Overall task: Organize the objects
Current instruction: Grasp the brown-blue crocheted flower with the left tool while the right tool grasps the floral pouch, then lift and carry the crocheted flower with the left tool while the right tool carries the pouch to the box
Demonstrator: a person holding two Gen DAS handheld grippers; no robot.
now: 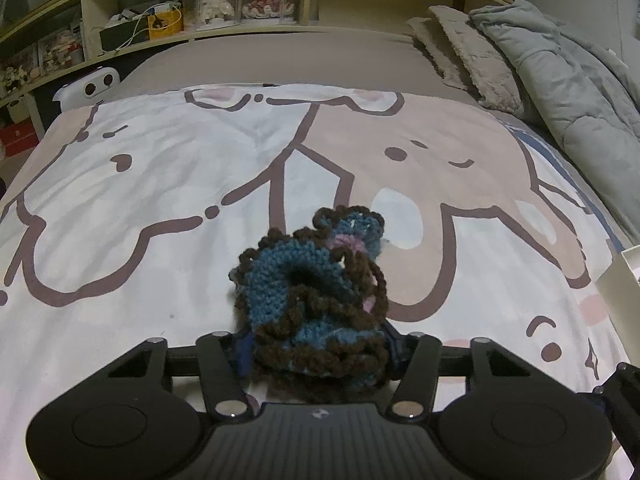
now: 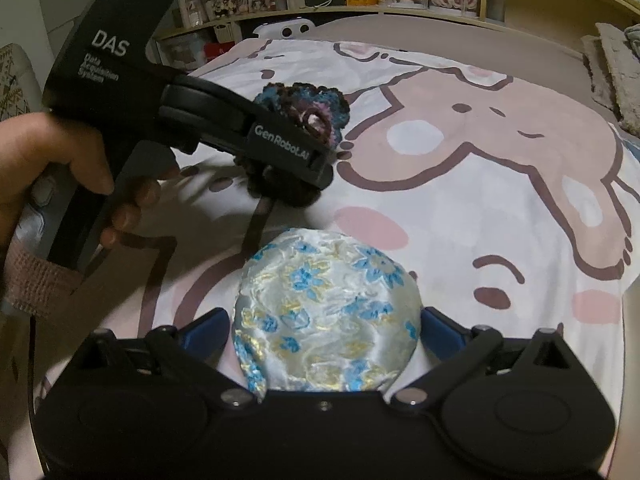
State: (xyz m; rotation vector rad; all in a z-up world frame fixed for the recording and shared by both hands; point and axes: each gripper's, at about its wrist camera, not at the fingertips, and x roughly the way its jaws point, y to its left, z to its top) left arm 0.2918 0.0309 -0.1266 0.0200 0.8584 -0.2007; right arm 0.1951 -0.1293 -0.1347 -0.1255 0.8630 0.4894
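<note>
Nearest us, our left gripper [image 1: 318,354] is clenched on the crocheted piece [image 1: 316,300] on the bedspread [image 1: 160,184], our right gripper [image 2: 326,330] straddles the floral pouch [image 2: 326,312] ungripped, so we judge sorting barely begun, nothing in the box [image 1: 622,276].

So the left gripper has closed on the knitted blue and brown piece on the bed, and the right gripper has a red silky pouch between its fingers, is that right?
Only the colour is wrong. The pouch between the right gripper's fingers is white with blue and yellow flowers, not red, as the right wrist view shows. The left gripper is indeed closed on the knitted piece on the bed.
</note>
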